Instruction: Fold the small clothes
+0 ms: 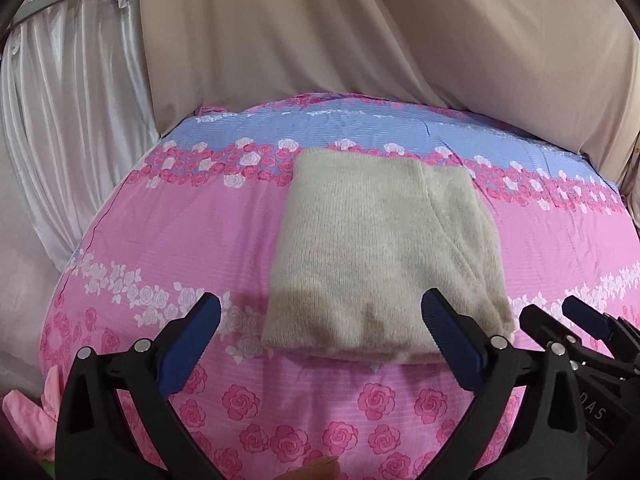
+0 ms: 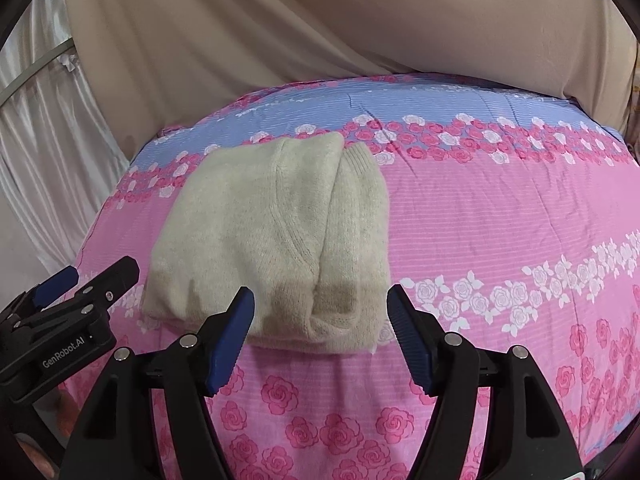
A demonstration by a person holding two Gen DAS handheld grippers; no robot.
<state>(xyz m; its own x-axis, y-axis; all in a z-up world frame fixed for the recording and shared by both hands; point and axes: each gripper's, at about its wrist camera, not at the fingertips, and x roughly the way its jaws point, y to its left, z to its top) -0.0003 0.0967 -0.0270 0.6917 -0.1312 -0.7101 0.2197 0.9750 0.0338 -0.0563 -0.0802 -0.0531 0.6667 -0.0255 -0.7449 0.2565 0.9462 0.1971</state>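
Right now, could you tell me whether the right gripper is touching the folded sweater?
Apart. In the right wrist view the right gripper stands open above the folded sweater, its fingers clear of the knit.

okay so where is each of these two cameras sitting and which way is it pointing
Left wrist: on the left gripper, looking forward and down at the folded cream sweater on the rose bedspread; its open fingers show, the right gripper at right.
Right wrist: on the right gripper, same downward aim; open fingers show, left gripper at left.
Shared: sweater, bedspread, beige drape.
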